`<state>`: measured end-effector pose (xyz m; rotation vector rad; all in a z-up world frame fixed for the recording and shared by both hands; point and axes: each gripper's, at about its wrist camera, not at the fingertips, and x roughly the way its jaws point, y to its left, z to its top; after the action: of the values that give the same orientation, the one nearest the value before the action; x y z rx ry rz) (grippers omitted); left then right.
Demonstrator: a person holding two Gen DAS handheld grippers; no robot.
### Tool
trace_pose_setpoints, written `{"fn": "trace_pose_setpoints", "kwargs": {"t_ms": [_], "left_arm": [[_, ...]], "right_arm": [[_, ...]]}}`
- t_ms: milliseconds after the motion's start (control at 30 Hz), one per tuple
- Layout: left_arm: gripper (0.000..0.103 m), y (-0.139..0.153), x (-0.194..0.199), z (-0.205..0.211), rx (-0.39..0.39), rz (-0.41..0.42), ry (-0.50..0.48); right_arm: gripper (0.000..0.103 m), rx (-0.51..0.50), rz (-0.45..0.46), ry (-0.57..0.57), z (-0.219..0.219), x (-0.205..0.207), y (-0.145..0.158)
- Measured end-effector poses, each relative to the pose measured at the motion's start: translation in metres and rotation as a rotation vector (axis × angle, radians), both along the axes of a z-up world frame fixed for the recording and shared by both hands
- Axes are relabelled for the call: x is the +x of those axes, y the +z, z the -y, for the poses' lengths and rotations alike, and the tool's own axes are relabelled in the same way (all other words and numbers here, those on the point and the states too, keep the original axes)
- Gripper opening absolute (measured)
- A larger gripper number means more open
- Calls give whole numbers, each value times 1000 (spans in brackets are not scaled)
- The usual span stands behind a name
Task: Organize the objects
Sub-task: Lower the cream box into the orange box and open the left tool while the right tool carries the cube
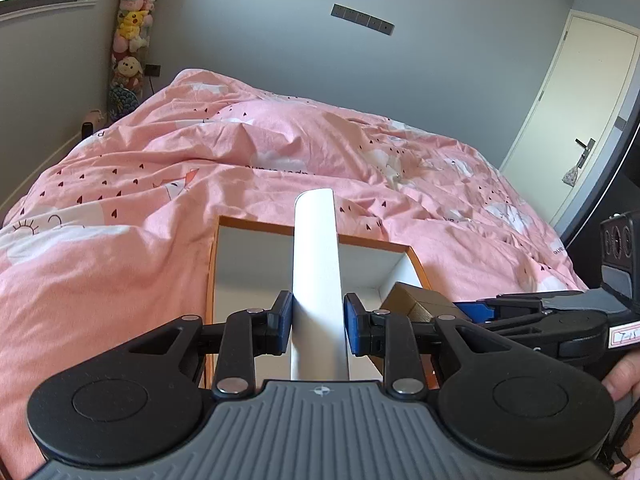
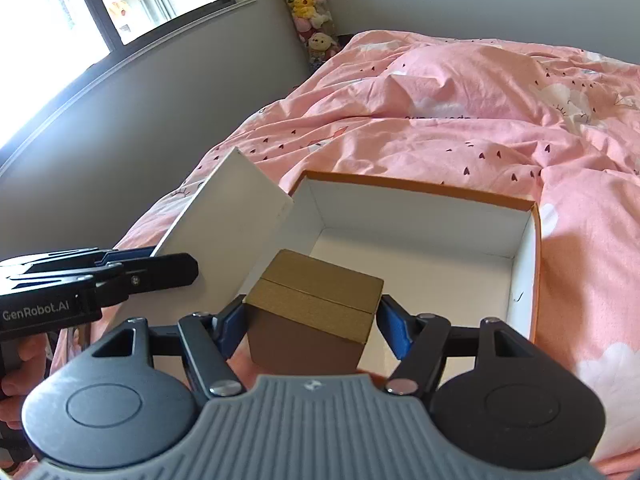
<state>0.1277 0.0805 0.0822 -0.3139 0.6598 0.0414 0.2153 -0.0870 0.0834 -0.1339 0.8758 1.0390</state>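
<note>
My right gripper [image 2: 312, 316] is clamped on the gold box [image 2: 316, 304], low in the centre of its frame, at the near edge of the open orange-rimmed box [image 2: 420, 188]. That cavity lies straight ahead of the jaws. My left gripper [image 1: 318, 320] pinches the white lid [image 1: 316, 264], its long axis pointing forward, though I think the right pad barely touches.

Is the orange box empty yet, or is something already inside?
Empty: the orange box shows bare white floor; the gold box sits in the right gripper.
</note>
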Motion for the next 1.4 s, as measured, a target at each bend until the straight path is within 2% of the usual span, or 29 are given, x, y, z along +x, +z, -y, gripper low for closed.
{"fn": "trace_pose_setpoints", "kwargs": {"t_ms": [133, 300, 400, 667, 867, 1000, 1167, 1400], "left_arm": [[31, -14, 36, -6, 8, -24, 25], [31, -45, 80, -5, 95, -113, 45], [31, -69, 97, 1, 179, -187, 36], [31, -114, 114, 19, 431, -326, 9], [31, -132, 124, 25, 527, -406, -22], [31, -137, 128, 28, 538, -433, -20], [32, -137, 129, 24, 512, -445, -10], [31, -127, 127, 16, 408, -435, -34]], "right_arm": [[70, -30, 30, -58, -10, 27, -7], [70, -81, 6, -106, -25, 63, -31], [70, -116, -19, -122, -35, 78, -46], [70, -196, -76, -104, -54, 96, -82], [70, -227, -92, -76, -64, 100, -93], [70, -240, -92, -58, -68, 99, -96], [70, -251, -93, -50, -68, 99, -99], [70, -256, -104, -49, -62, 100, -103]]}}
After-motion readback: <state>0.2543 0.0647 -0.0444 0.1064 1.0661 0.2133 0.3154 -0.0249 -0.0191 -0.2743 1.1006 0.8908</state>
